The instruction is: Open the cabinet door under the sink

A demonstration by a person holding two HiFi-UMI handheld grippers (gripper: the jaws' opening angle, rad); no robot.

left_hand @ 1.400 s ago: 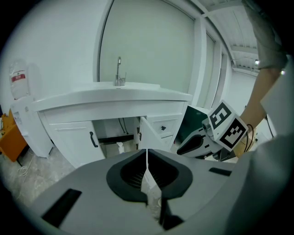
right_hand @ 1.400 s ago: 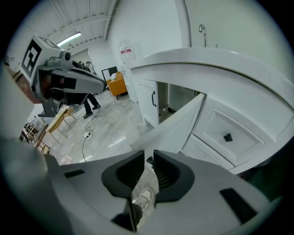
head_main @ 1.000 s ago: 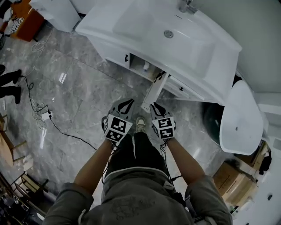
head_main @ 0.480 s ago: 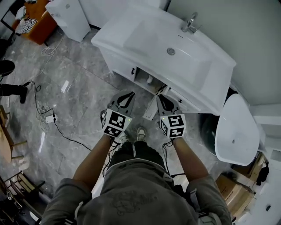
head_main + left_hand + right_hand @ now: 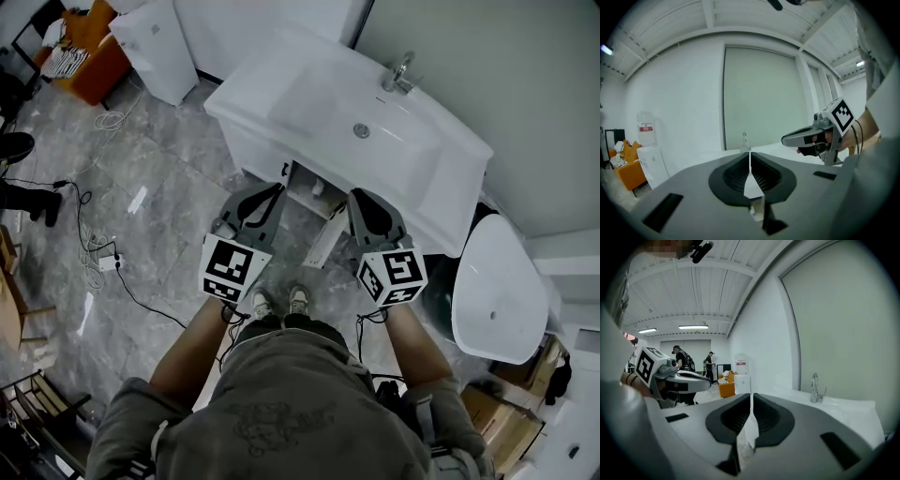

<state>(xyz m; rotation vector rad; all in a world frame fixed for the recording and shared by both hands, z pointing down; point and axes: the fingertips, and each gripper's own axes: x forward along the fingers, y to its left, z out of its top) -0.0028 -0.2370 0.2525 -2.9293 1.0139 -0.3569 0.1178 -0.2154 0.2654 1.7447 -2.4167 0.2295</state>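
Observation:
The white sink (image 5: 375,112) with its tap (image 5: 401,73) stands on a white cabinet (image 5: 251,150). The cabinet door (image 5: 326,239) stands swung out toward me, edge-on, and the dark inside (image 5: 305,190) shows. My left gripper (image 5: 270,192) is held left of the door, shut with nothing in it. My right gripper (image 5: 362,197) is right of the door, also shut and empty. Neither touches the door. Both are held high: the left gripper (image 5: 749,154) and the right gripper (image 5: 751,397) look across the sink top toward the tap (image 5: 744,140) (image 5: 814,387).
A white toilet (image 5: 497,281) stands to the right of the cabinet. Cables (image 5: 89,244) trail over the grey marble floor at left. A white unit (image 5: 155,37) and an orange crate (image 5: 89,47) are far left. Cardboard boxes (image 5: 492,403) sit lower right. People stand far off (image 5: 682,359).
Both grippers have risen from low beside the door's edge to sink height and spread apart. The door stays swung out. Both stay shut.

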